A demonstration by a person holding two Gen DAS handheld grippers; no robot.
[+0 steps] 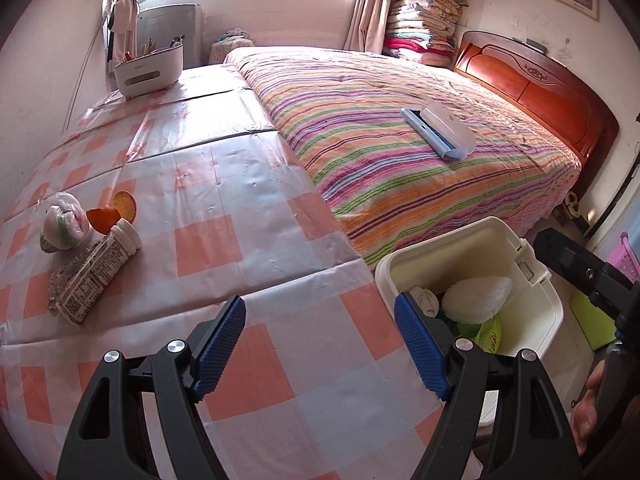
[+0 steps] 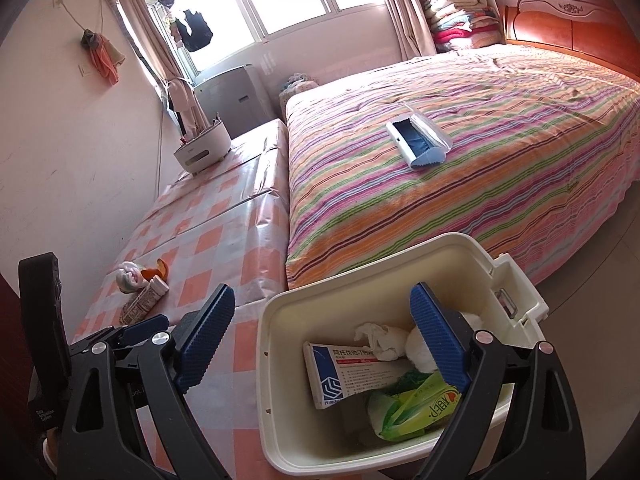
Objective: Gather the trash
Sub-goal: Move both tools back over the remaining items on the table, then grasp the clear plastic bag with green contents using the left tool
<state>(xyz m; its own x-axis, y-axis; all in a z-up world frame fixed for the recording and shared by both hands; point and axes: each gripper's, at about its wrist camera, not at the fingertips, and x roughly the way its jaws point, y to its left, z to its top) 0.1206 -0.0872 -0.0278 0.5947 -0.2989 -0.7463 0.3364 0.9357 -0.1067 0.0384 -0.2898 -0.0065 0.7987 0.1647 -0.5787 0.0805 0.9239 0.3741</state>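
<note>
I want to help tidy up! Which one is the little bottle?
Find the checked table beside the striped bed. Near its wall-side edge sits a small trash pile. The bottle is the white tube lying on its side with printed writing, beside the orange peel.

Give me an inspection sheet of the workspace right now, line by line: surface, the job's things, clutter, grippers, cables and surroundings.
Surface: checked plastic cloth, orange and white, creased.
Job's things: cream trash bin at the cloth's edge, open, holding a medicine box, crumpled tissue and green wrapper. Still on the cloth: white bottle, orange peel, bunched plastic bag.
Clutter: white caddy of pens at the far end; blue and white brush on the striped bed.
Grippers: left gripper open, empty; right gripper open, empty, above the bin.
Cables: nothing seen on the surface.
Surroundings: window, curtains, folded quilts, wooden headboard.
</note>
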